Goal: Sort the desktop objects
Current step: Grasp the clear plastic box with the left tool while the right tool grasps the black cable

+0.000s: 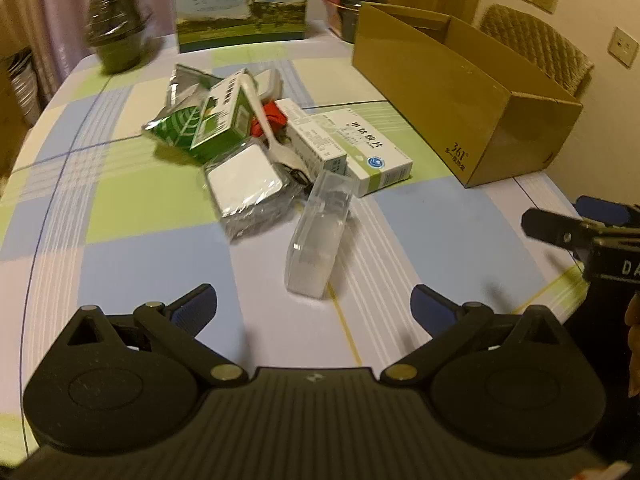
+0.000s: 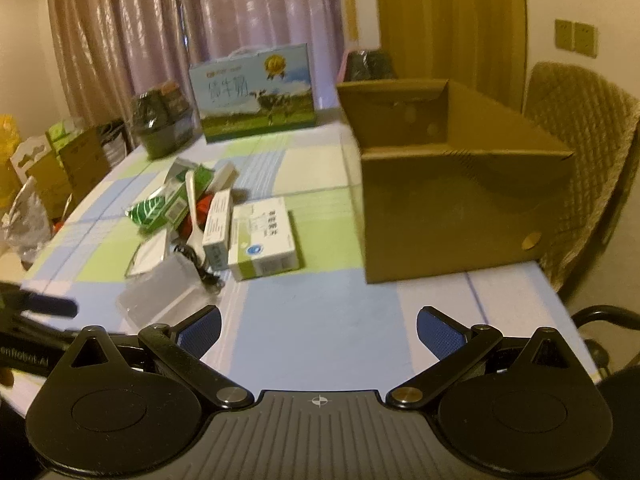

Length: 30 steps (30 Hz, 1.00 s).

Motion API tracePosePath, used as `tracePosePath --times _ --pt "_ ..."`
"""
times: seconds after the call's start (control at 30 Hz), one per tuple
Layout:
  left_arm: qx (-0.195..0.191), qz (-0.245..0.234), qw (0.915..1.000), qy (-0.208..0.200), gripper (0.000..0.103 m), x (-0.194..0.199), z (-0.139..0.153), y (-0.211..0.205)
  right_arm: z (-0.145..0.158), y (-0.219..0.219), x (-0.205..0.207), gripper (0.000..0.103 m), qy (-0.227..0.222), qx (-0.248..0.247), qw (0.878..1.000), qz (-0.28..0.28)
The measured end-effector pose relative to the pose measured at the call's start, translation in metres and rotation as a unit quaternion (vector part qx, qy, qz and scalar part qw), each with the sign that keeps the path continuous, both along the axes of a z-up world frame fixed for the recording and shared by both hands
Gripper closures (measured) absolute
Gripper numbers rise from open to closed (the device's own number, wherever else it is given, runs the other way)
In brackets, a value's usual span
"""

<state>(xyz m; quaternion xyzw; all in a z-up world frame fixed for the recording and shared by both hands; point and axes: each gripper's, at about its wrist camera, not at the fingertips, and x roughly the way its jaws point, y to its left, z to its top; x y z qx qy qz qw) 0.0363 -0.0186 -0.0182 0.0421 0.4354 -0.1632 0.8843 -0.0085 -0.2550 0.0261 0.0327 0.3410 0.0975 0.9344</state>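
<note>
A heap of small items lies mid-table: a clear plastic case [image 1: 316, 236], a white medicine box [image 1: 370, 148], a slim white box [image 1: 314, 136], a green carton [image 1: 224, 116], a green foil packet [image 1: 176, 124], a white plastic spoon [image 1: 266, 120], a wrapped white pad [image 1: 242, 180]. An open cardboard box [image 1: 460, 96] stands at the right. My left gripper [image 1: 314, 308] is open just short of the clear case. My right gripper [image 2: 318, 332] is open over bare tablecloth, with the cardboard box [image 2: 448, 208] ahead on the right and the medicine box [image 2: 264, 240] ahead on the left.
A milk gift carton [image 1: 242, 4] and dark stacked bowls [image 1: 118, 36] stand at the table's far edge. A wicker chair [image 2: 580, 152] sits behind the cardboard box. Bags and boxes [image 2: 52, 172] crowd the floor left of the table. Checked tablecloth [image 2: 320, 320] covers the near part.
</note>
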Motion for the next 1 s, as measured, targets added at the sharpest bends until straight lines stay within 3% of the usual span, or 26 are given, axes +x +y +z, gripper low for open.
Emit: tracePosePath --times 0.2,0.33,0.53,0.67,0.73,0.87,1.0 --pt "0.008 -0.047 0.9988 -0.004 0.015 0.022 -0.006 -0.003 -0.013 0.003 0.015 0.002 0.020 0.001 1.000 0.008" --pt "0.008 -0.073 0.9973 -0.004 0.024 0.035 -0.013 -0.004 -0.021 0.000 0.021 0.015 0.035 0.001 0.999 0.008" --pt "0.017 -0.109 0.9939 -0.008 0.032 0.049 -0.022 -0.015 -0.030 0.002 0.028 0.018 0.051 -0.008 0.998 0.019" --pt "0.028 -0.119 0.9925 -0.002 0.056 0.059 -0.031 -0.023 -0.034 0.006 0.031 0.025 0.053 -0.010 0.998 0.034" --pt "0.033 -0.119 0.9923 -0.001 0.076 0.061 -0.034 -0.024 -0.036 0.011 0.034 0.031 0.054 -0.010 0.997 0.050" --pt "0.033 -0.101 0.9944 -0.001 0.077 0.058 -0.031 -0.015 -0.037 0.025 0.040 0.042 0.050 -0.008 0.995 0.084" --pt "0.041 -0.072 0.9965 -0.009 0.077 0.053 -0.027 0.003 -0.035 0.048 0.050 0.045 0.034 -0.013 0.991 0.128"
